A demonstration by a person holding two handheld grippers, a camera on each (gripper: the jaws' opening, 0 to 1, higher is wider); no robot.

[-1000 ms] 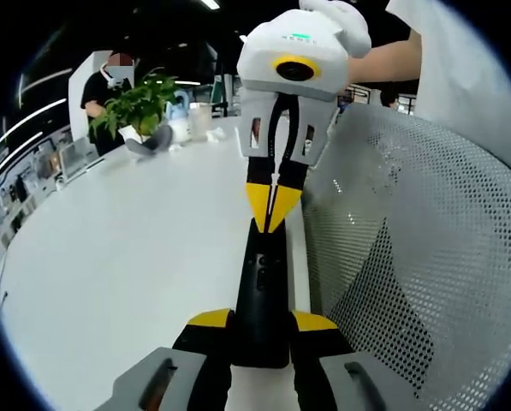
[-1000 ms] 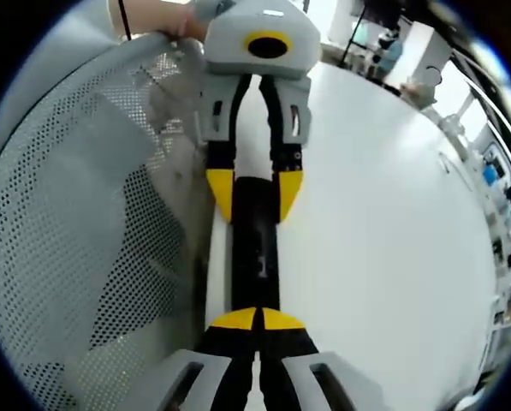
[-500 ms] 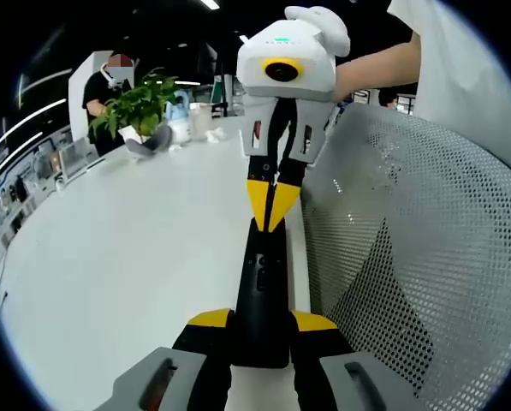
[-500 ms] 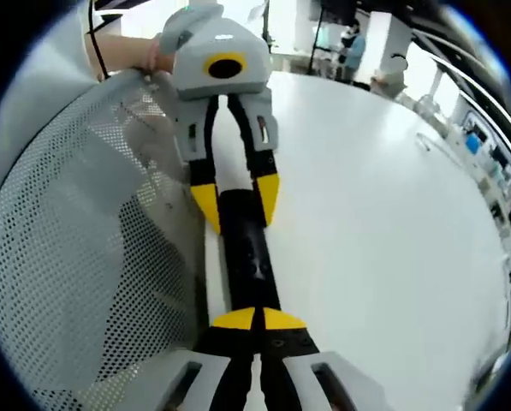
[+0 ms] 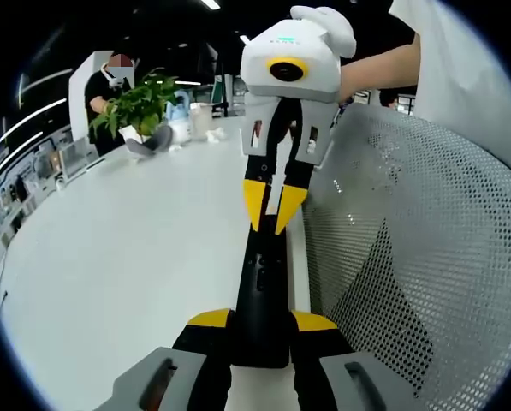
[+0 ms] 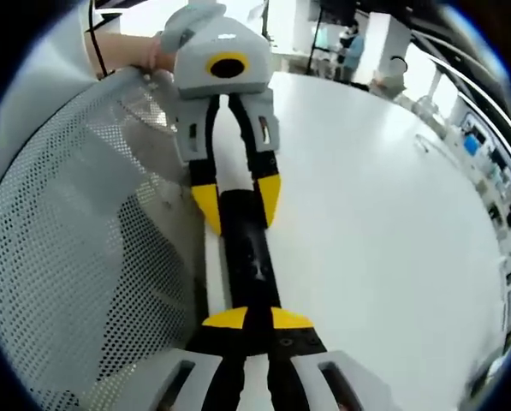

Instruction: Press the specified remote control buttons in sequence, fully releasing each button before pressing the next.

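A white counter (image 5: 127,248) is seen beside a mesh chair back (image 5: 409,257). At its edge, a black remote control (image 5: 262,291) is clamped by the left tongs (image 5: 261,321). The right tongs (image 5: 272,205), slightly parted, are poised over its far end.

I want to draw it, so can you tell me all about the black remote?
The remote is a long, slim black bar, plastic by its look, with a few small buttons along its top. It lies along the edge of the white table, beside a grey mesh chair back. The left gripper clamps one end between yellow-tipped jaws; the right gripper stands slightly open at the other end.
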